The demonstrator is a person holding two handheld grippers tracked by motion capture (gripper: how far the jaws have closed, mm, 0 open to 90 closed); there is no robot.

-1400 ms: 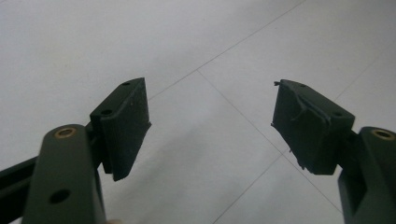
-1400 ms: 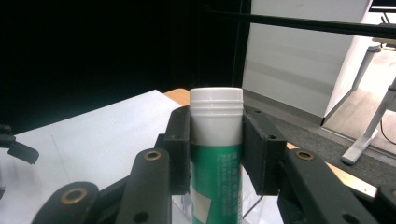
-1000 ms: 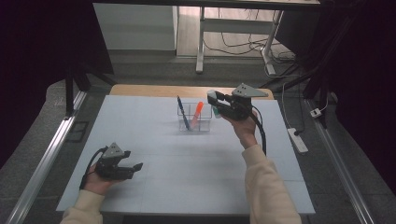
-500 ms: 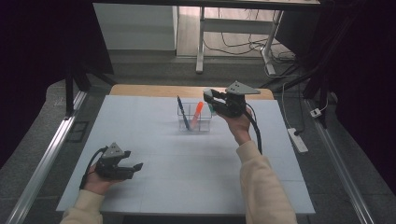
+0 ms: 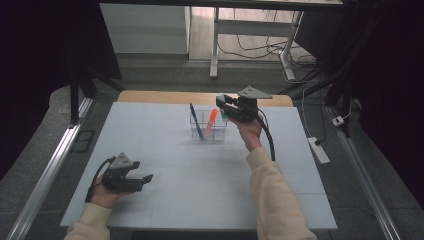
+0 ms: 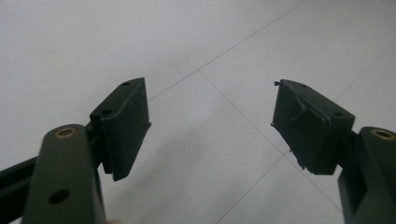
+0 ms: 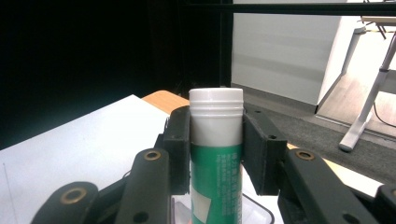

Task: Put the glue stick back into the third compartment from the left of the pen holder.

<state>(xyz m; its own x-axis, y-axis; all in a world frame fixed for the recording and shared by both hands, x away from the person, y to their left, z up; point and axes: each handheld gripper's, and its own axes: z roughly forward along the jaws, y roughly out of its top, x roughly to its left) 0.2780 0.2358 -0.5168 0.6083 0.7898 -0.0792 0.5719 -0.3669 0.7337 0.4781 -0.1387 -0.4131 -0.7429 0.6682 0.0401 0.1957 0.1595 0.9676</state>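
My right gripper (image 5: 223, 107) hangs just above the right side of a clear plastic holder (image 5: 207, 132) at the back middle of the white table. It is shut on a glue stick (image 7: 215, 140) with a green label and a white cap; the stick stands upright between the pads, and its green body (image 5: 224, 114) shows under the jaws. In the holder, a blue pen (image 5: 195, 122) and an orange marker (image 5: 212, 119) lean. My left gripper (image 5: 145, 179) rests low at the front left of the table, open, with nothing but bare table between its jaws (image 6: 212, 121).
The white table top (image 5: 165, 150) has a wooden strip (image 5: 165, 97) along its back edge. A metal rail (image 5: 47, 170) runs along the floor at the left. A power strip (image 5: 318, 150) lies on the floor at the right.
My right gripper has carried the glue stick a little to the left and lower, closer over the holder. The left gripper has stayed where it was.
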